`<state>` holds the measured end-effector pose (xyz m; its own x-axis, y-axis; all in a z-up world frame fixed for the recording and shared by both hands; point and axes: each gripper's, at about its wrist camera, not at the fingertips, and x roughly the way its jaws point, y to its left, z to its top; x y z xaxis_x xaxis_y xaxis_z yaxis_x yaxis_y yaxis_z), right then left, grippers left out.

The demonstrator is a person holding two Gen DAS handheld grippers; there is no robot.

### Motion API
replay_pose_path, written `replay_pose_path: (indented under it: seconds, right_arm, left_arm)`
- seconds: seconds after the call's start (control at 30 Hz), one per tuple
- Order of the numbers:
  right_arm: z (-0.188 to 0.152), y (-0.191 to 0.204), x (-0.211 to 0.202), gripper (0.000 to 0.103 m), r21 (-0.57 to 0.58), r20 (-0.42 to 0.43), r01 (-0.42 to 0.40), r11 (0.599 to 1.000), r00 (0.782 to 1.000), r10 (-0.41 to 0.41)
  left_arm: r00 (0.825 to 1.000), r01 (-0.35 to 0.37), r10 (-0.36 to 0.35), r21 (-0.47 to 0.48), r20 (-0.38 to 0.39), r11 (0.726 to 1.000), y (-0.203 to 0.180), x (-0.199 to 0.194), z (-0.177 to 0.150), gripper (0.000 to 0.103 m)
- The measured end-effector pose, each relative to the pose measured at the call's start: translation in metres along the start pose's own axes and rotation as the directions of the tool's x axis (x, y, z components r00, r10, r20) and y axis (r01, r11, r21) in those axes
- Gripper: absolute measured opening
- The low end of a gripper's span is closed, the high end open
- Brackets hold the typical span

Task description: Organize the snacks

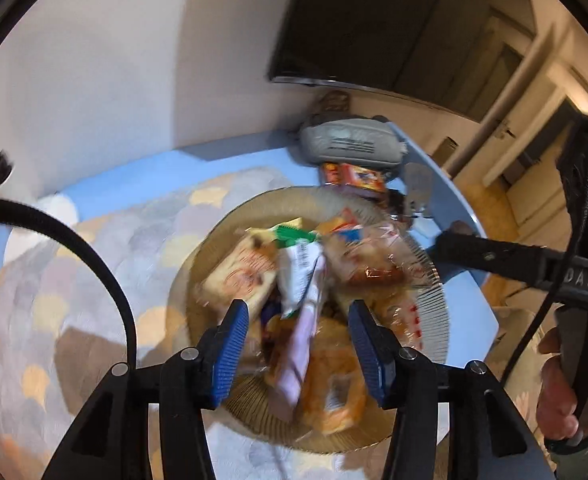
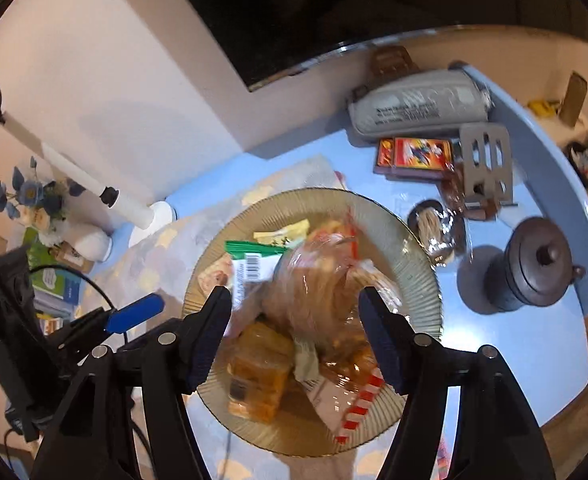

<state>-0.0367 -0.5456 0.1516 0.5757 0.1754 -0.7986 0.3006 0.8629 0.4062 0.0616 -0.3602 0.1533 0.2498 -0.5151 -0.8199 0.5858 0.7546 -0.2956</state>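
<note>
Left wrist view, item one: we look down on a ribbed amber glass plate [image 1: 434, 312] heaped with wrapped snacks [image 1: 314, 280], set on a scallop-patterned cloth [image 1: 93, 260] over a pale blue table [image 1: 253, 160]. Our left gripper [image 1: 300, 320] hangs over the near half of the pile with its blue pads [image 1: 229, 344] parted; a white and lilac packet [image 1: 304, 320] stands in the gap, but the pads do not press on it, so we count nothing held. At the right edge a hand [image 1: 562, 392] grasps the handle of the other tool.

Right wrist view, item two: our right gripper [image 2: 294, 312] stands over the same plate [image 2: 221, 240], fingers spread wide. A bun in clear wrap [image 2: 318, 280] lies between and beyond them, blurred, and we see no pad against it. Also on the plate: a green-edged packet with a barcode [image 2: 253, 258], an orange wrapped cake [image 2: 257, 376] at the near side, a red and white striped wrapper [image 2: 358, 408] at the near right.

Item three, off the plate to the far right: a grey pouch [image 2: 418, 108], a red box [image 2: 418, 154], a metal stand [image 2: 486, 160], a small wrapped snack [image 2: 434, 228] and a dark lidded pot [image 2: 530, 264]. To the left stand a white lamp [image 2: 93, 184] and blue flowers [image 2: 29, 196].
</note>
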Motion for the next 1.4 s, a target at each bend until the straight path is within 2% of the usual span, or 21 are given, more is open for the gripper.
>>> replay_pose_path:
  seconds: [0.13, 0.23, 0.3, 0.43, 0.53, 0.6, 0.67, 0.73, 0.8, 0.97, 1.0, 1.1, 1.2, 1.4]
  right_arm:
    - [-0.003, 0.005, -0.005, 0.066, -0.033, 0.002, -0.026, 0.999, 1.0, 0.026]
    - [-0.006, 0.027, -0.007, 0.066, -0.093, 0.018, -0.026, 0.995, 0.999, 0.028]
    - [-0.009, 0.045, -0.009, 0.066, -0.121, 0.028, -0.035, 0.992, 0.999, 0.039]
    - [-0.028, 0.104, -0.013, 0.067, -0.215, 0.053, -0.057, 0.975, 0.996, 0.07]
    - [-0.052, 0.149, -0.01, 0.076, -0.275, 0.086, 0.015, 0.961, 0.996, 0.009]
    - [-0.067, 0.171, -0.001, 0.076, -0.28, 0.066, 0.036, 0.959, 0.998, -0.018]
    - [-0.081, 0.19, 0.013, 0.076, -0.274, 0.012, -0.003, 0.962, 1.0, 0.007]
    - [-0.094, 0.204, 0.028, 0.076, -0.267, -0.028, -0.007, 0.964, 1.0, -0.001]
    - [-0.106, 0.216, 0.039, 0.076, -0.266, -0.044, 0.009, 0.964, 0.999, -0.021]
    - [-0.131, 0.237, 0.059, 0.076, -0.262, -0.069, 0.067, 0.963, 0.994, -0.088]
    - [-0.134, 0.24, 0.062, 0.076, -0.263, -0.069, 0.079, 0.961, 0.993, -0.1]
    - [-0.14, 0.249, 0.065, 0.076, -0.268, -0.051, 0.108, 0.957, 0.991, -0.126]
    - [-0.146, 0.256, 0.069, 0.076, -0.276, -0.036, 0.144, 0.95, 0.986, -0.16]
    - [-0.16, 0.263, 0.079, 0.076, -0.273, -0.056, 0.188, 0.943, 0.976, -0.21]
  left_arm:
    - [0.997, -0.081, 0.081, -0.041, 0.017, 0.996, 0.012, -0.015, -0.011, 0.049]
    - [0.983, -0.177, 0.179, -0.049, 0.039, 0.983, 0.021, -0.034, -0.023, 0.051]
    - [0.968, -0.241, 0.245, -0.064, 0.06, 0.968, 0.029, -0.052, -0.033, 0.053]
    - [0.929, -0.344, 0.356, -0.118, 0.105, 0.932, 0.054, -0.092, -0.053, 0.08]
    - [0.896, -0.422, 0.435, -0.137, 0.085, 0.896, 0.083, -0.115, -0.068, 0.08]
    - [0.883, -0.453, 0.465, -0.145, 0.064, 0.88, 0.1, -0.124, -0.077, 0.08]
    - [0.872, -0.475, 0.487, -0.153, 0.051, 0.867, 0.118, -0.137, -0.089, 0.08]
    - [0.866, -0.484, 0.498, -0.17, 0.046, 0.858, 0.133, -0.148, -0.101, 0.08]
    - [0.861, -0.492, 0.507, -0.188, 0.038, 0.85, 0.146, -0.155, -0.111, 0.08]
    - [0.83, -0.541, 0.557, -0.205, 0.026, 0.816, 0.176, -0.164, -0.136, 0.08]
    - [0.827, -0.546, 0.562, -0.207, 0.022, 0.812, 0.181, -0.165, -0.14, 0.08]
    - [0.824, -0.553, 0.567, -0.224, -0.005, 0.802, 0.197, -0.166, -0.151, 0.09]
    - [0.826, -0.557, 0.561, -0.225, -0.051, 0.8, 0.21, -0.161, -0.161, 0.09]
    - [0.846, -0.529, 0.531, -0.229, -0.058, 0.817, 0.223, -0.16, -0.169, 0.09]
